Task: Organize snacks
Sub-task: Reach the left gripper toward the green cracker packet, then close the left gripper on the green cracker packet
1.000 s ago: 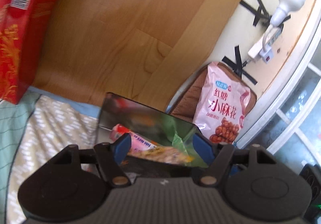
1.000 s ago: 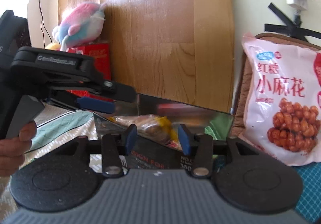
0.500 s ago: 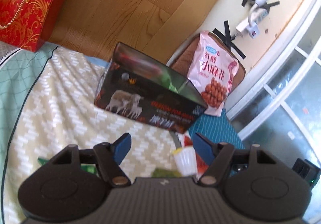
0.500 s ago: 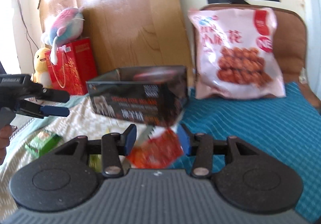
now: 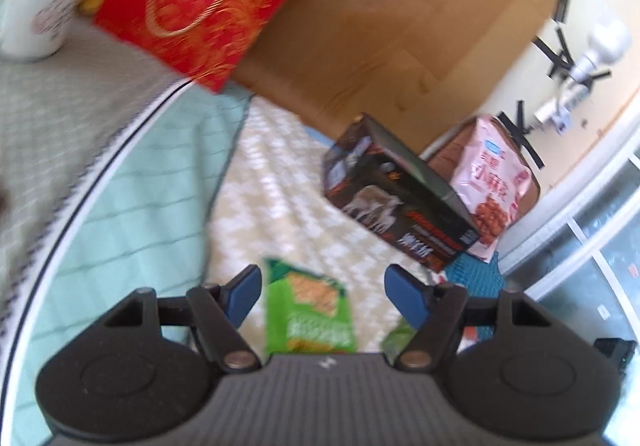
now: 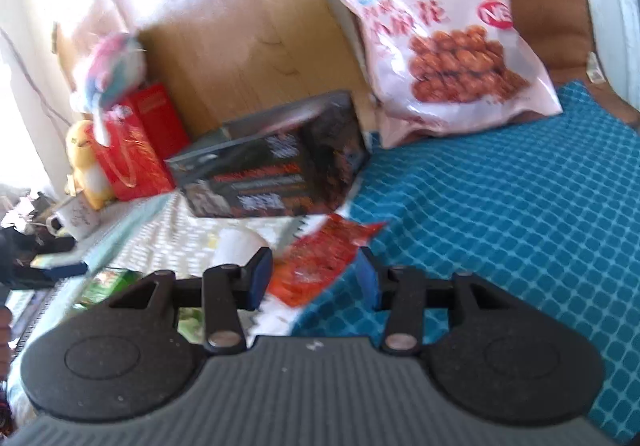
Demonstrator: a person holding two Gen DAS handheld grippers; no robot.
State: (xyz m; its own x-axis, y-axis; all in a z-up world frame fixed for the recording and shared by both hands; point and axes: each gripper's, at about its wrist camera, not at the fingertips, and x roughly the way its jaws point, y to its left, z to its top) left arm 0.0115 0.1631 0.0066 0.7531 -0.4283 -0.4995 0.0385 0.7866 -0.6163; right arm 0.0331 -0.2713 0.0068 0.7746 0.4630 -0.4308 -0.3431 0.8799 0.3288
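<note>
A black open-top box [image 5: 394, 206] stands on the patterned cloth; it also shows in the right wrist view [image 6: 276, 174]. A green snack packet [image 5: 308, 310] lies flat between the open fingers of my left gripper [image 5: 324, 292], not gripped. My right gripper [image 6: 316, 276] is open over a red snack packet [image 6: 320, 266] lying on the cloth edge, with a white jelly cup [image 6: 236, 246] just left of it. More green packets [image 6: 108, 284] lie at the lower left. A big pink snack bag [image 6: 444, 42] leans behind the box.
A red gift bag [image 5: 200, 2] with plush toys and a white mug [image 5: 36, 18] stand at the left. A wooden board [image 5: 400, 26] leans on the wall. A brown cushion [image 6: 552, 6] backs the pink bag. A teal checked mat [image 6: 520, 206] covers the right.
Both grippers have pulled back from the box and swung downward. The left one now hovers over the green packet, the right one over the red packet.
</note>
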